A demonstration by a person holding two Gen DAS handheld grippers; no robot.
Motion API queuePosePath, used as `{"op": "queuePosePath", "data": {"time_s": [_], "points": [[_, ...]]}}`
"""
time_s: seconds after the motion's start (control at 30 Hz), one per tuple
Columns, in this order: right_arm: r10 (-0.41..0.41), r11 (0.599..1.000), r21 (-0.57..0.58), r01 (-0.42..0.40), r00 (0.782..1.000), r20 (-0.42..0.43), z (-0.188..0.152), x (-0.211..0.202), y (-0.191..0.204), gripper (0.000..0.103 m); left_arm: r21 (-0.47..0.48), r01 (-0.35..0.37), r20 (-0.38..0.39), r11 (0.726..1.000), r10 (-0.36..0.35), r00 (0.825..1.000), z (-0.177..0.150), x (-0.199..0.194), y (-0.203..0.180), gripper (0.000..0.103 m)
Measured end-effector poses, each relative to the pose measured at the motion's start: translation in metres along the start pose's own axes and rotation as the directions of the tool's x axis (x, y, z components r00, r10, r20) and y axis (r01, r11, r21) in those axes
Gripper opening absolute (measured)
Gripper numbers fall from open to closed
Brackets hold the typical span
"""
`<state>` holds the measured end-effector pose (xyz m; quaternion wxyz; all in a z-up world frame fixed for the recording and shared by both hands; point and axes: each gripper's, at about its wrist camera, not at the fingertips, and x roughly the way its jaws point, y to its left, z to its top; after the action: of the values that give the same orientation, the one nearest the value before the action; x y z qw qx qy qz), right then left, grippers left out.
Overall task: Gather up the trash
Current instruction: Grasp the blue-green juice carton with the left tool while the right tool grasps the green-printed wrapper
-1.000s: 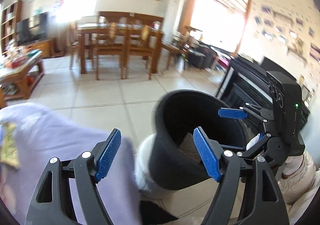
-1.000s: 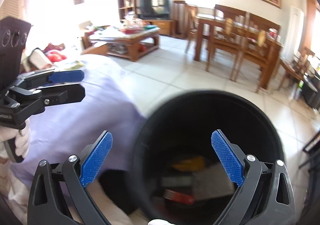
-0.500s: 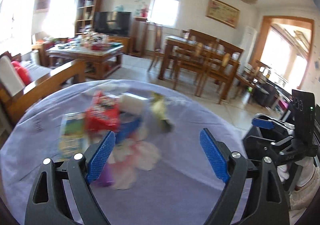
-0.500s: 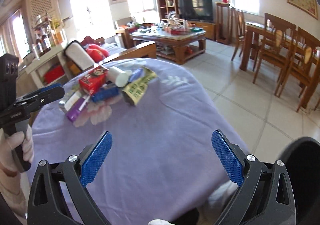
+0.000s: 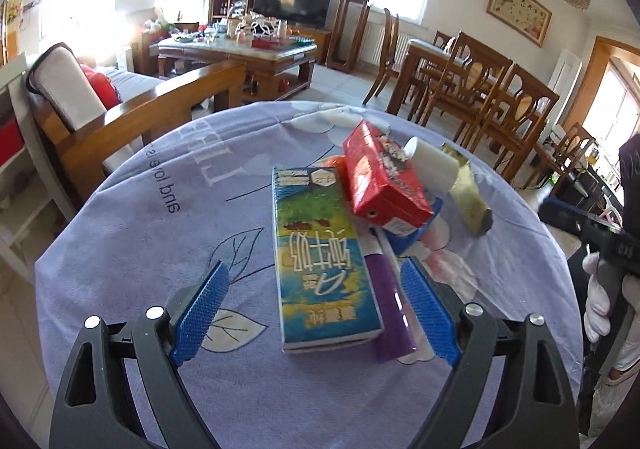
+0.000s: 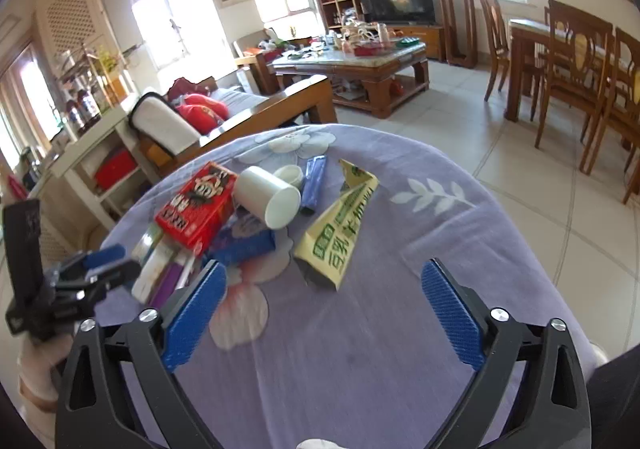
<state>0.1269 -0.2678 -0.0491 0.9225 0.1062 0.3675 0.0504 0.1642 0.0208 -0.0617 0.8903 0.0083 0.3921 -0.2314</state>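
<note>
The right gripper [image 6: 322, 309] is hovering with its jaws wide apart over a purple cloth [image 6: 380, 349] covering a round table. Ahead, a pile of trash is lying: a red box [image 6: 196, 205] is leaning on a blue packet [image 6: 244, 243], a white cup [image 6: 268, 195] is lying on its side, and a yellow-green pouch [image 6: 338, 229] is lying beside them. At the far left, the left gripper [image 6: 102, 263] is reaching near the pile.

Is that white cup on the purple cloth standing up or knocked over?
Knocked over. The white cup lies on its side among the trash, its round end facing the right wrist camera, leaning against the red box.
</note>
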Motion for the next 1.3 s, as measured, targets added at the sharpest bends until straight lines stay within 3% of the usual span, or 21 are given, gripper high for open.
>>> {"op": "queuePosePath", "data": {"time_s": [0.1,0.23,0.37,0.47,0.57,0.63,0.77,1.03,1.3], "points": [[0.017,0.998,0.057,-0.015,0.999,-0.042,0.015,0.025,-0.007,0.074,-0.002,0.006,-0.027,1.000,-0.006,1.000,-0.006,0.004,0.006,0.085],[0.006,0.992,0.129,0.005,0.996,-0.085,0.030,0.057,-0.019,0.073,-0.048,0.028,-0.053,0.998,-0.030,0.998,-0.005,0.013,0.017,0.079],[-0.013,0.988,0.152,0.034,0.990,-0.138,0.036,0.086,-0.024,0.065,-0.065,0.045,-0.075,0.997,-0.049,0.996,-0.004,0.018,0.021,0.063],[-0.038,0.989,0.136,0.058,0.989,-0.142,0.037,0.096,-0.022,0.062,-0.089,0.063,-0.096,0.994,-0.071,0.993,-0.002,0.023,0.024,0.053],[-0.040,0.992,0.114,0.057,0.988,-0.149,0.038,0.101,-0.019,0.051,-0.105,0.073,-0.089,0.992,-0.082,0.993,-0.003,0.024,0.029,0.051],[-0.036,0.995,0.091,0.050,0.988,-0.153,0.038,0.104,-0.014,0.037,-0.117,0.077,-0.082,0.990,-0.087,0.993,-0.004,0.023,0.030,0.050],[-0.046,0.997,0.056,0.055,0.988,-0.146,0.036,0.104,-0.009,0.031,-0.118,0.081,-0.060,0.990,-0.088,0.994,-0.001,0.020,0.030,0.049],[0.016,0.993,0.121,-0.002,0.994,-0.112,0.029,0.077,-0.022,0.030,-0.112,0.089,-0.001,0.990,-0.090,0.996,-0.003,-0.006,0.028,0.049],[0.088,0.989,0.117,-0.088,0.996,0.011,0.007,-0.008,-0.026,0.030,-0.032,0.162,0.076,0.986,-0.159,0.984,-0.005,-0.043,-0.008,0.049]]}}
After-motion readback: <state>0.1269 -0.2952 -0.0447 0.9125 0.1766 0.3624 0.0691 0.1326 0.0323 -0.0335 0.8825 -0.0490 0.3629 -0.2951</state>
